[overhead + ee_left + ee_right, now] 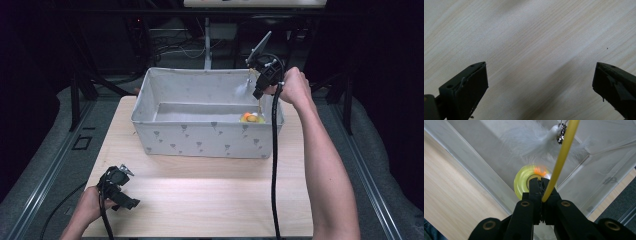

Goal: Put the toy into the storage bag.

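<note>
The right tongs [541,191], clamped on the yellow wand [564,152], should lower it slowly into the bin [165,135]; left tongs [540,85] gape wide at 7 o'clock.

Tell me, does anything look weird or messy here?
Nothing looks broken or spilled. The right gripper has its fingers shut on a thin yellow stick with a white feather at its end, held over the fabric bin. A yellow ring toy lies inside. The left gripper is open above the wooden table.
</note>
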`<state>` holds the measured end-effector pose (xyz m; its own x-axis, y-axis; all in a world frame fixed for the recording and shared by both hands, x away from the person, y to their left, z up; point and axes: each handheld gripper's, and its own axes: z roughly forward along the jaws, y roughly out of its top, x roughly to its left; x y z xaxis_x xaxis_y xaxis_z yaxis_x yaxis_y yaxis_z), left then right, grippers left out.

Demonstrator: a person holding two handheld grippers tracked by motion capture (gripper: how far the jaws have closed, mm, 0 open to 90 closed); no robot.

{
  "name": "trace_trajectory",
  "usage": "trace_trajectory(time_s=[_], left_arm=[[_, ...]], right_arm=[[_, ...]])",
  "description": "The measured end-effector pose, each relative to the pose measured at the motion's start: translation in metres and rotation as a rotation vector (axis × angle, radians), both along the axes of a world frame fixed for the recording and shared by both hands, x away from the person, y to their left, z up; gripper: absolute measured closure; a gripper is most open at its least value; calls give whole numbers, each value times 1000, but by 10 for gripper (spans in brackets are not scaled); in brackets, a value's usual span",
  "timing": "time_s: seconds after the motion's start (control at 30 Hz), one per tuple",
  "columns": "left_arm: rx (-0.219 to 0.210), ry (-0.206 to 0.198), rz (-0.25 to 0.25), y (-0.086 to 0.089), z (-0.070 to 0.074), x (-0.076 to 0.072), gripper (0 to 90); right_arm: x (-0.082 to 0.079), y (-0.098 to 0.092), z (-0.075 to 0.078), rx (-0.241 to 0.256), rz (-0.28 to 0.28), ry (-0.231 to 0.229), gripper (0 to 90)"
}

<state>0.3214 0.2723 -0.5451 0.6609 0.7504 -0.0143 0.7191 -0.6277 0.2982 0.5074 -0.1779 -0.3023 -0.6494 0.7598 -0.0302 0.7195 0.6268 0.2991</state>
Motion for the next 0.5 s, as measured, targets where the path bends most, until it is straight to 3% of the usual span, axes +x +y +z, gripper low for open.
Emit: trace_trajectory(time_s=[0.5], left_arm=[[2,0,1,0,0,0,2]], right_arm=[[-6,-10,-27,-23,-10,19,883]])
